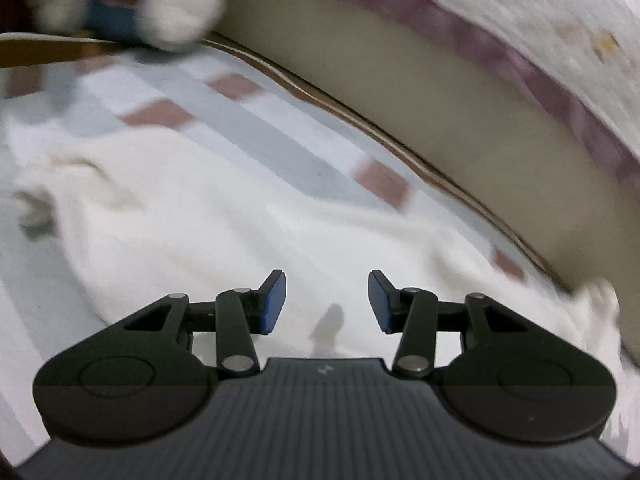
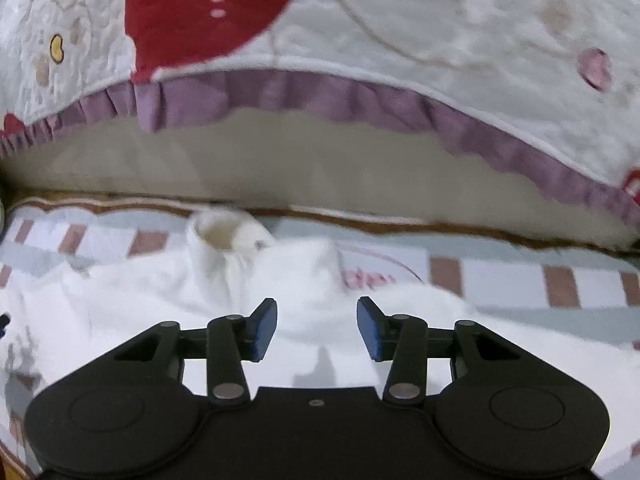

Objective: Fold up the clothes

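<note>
Okay, left wrist view: left gripper hovers low over a white soft knit garment spread on a bed sheet with pale blue stripes and brown-red squares. Fingers released, blue pads apart, nothing between them. Cloth lies directly under and ahead of the fingers and runs on to the upper left, where it ends in a rumpled part; another bit reaches the far right edge. Long axis looks to run left to right across this view. Blurry plush toy with white paws and blue body sits at the top left, well apart. Beige mattress side behind.

Right wrist view: right gripper also released, holding nothing. Same white garment lies just ahead, its stand-up collar and front placket pointing away from the fingers toward the mattress. White quilted cover with red print and purple frill hangs above.

Right gripper looks nearer the collar end, left nearer the body or hem side. Garment looks mostly laid out flat, which fits either a fold pending or fingers let go between folds. Motion blur hides sleeve edges and hem; the near edge is cut off by the gripper bodies.
</note>
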`<state>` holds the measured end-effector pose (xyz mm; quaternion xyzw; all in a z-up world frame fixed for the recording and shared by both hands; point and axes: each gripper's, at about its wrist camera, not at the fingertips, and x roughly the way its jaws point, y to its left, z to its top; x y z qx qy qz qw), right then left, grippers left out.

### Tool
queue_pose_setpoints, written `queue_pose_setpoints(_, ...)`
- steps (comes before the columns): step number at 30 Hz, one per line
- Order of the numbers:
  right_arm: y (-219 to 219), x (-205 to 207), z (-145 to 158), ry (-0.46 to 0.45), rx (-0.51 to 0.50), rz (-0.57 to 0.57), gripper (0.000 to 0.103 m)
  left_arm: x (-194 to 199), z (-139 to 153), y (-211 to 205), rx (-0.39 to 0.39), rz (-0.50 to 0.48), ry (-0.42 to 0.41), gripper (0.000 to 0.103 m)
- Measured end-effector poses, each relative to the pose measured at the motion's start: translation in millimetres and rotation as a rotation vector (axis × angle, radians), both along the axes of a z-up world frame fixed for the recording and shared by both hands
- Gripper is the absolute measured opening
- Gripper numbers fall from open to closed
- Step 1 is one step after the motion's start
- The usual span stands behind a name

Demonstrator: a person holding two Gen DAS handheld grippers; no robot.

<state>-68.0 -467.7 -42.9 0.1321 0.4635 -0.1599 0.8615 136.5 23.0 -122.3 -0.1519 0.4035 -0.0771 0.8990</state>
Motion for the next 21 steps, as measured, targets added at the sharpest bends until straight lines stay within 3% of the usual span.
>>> queue_pose_setpoints(4, -6.8, -44.0, -9.8, 0.039, 0.022, -0.015, 0.054, -10.8, -8.3, -36.2, 0.033, -0.134, 0.03, 0.045)
queue_pose_setpoints(10, -3.0, -85.6, -22.0, 0.117, 0.065, 0.034, 0.054, -25.2, -14.2, -69.7, 0.077, -0.254, 0.026, 0.045)
queue_pose_setpoints(12, -3.8, -94.1, -22.5, 0.096, 0.061, 0.057, 0.054, -28.9, -14.6, -77.8, 0.094, -0.286, 0.016, 0.045)
queue_pose_setpoints(16, -17.2, -104.5, -40.7, -0.046, 0.072, 0.035, 0.054, -37.7, -13.8, -90.0, 0.153, -0.34, -0.03, 0.047)
queue_pose_setpoints(18, -28.1, -99.8, -55.3, -0.043, 0.118, 0.018, 0.054, -42.9, -15.3, -97.9, 0.188, -0.371, -0.053, 0.047)
queue_pose_setpoints(21, -41.3, -83.2, -61.6, -0.08, 0.109, 0.057, 0.054, -49.1, -19.1, -110.9, 0.211, -0.417, -0.06, 0.048)
